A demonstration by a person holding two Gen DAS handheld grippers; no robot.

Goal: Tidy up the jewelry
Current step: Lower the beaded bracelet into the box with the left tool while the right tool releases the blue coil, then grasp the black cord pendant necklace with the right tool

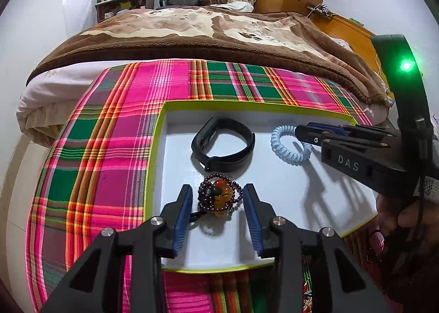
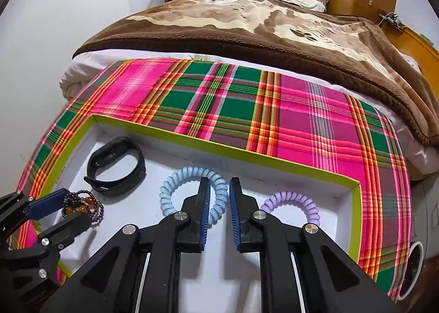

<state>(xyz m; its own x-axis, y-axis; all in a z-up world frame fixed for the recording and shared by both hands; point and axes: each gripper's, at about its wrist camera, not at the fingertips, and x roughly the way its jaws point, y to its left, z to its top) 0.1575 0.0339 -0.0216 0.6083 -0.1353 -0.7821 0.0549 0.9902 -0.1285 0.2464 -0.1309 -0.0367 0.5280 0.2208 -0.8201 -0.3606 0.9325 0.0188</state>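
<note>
1. A shallow white tray (image 2: 355, 219) with a yellow-green rim lies on a plaid cloth (image 2: 247, 110); its low walls bound the work space on all sides, and the white floor in its middle and near part is bare
2. Beyond the cloth a brown blanket (image 2: 274, 39) covers a bed, well apart from the tray
3. Inside the tray, a black wristband (image 1: 223, 144) lies toward the far left corner, a light-blue coil bracelet (image 2: 192, 189) in the middle near the far wall, and a purple coil bracelet (image 2: 290, 202) toward the right wall
4. A dark beaded bracelet (image 1: 219, 200) with amber beads rests on the tray floor just in front of the wristband
5. The left gripper (image 1: 218, 203) points steeply down with its blue pads spread to either side of the beaded bracelet, not pressing on it
6. The right gripper (image 2: 219, 200) also tilts down; one finger sits inside the blue coil's ring, the other outside, with the coil's right side in the narrow gap; whether the pads pinch it cannot be told
7. A hand (image 1: 400, 217) holds the right gripper's handle at the tray's right edge
</note>
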